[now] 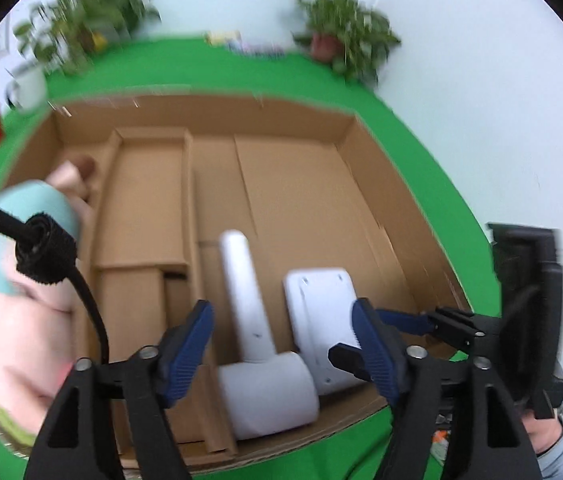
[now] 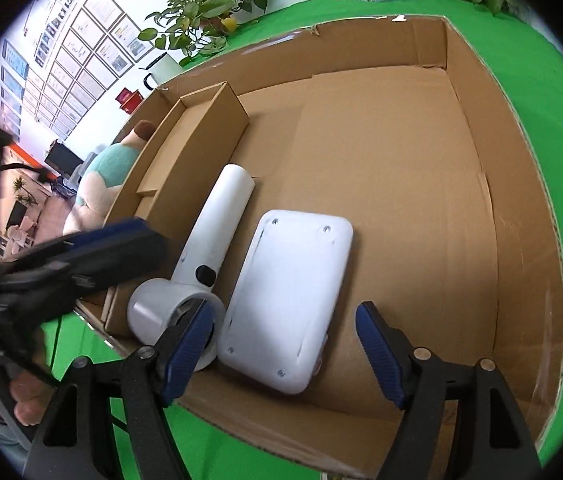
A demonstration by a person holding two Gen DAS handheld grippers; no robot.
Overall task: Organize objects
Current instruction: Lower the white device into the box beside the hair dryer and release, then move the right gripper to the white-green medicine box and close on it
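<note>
Both your grippers, left [image 1: 281,344] and right [image 2: 283,344], hang wide-jawed and empty over the cardboard box [image 2: 521,184]. The white hair dryer [image 2: 209,240] and white flat case [image 2: 289,296] lie side by side inside. Judged between placements; next needs another object.

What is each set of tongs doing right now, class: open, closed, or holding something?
Left tongs: open, empty, above the white handheld dryer-shaped device in the brown cardboard box.
Right tongs: open, empty, over the flat white rounded plastic slab.
</note>
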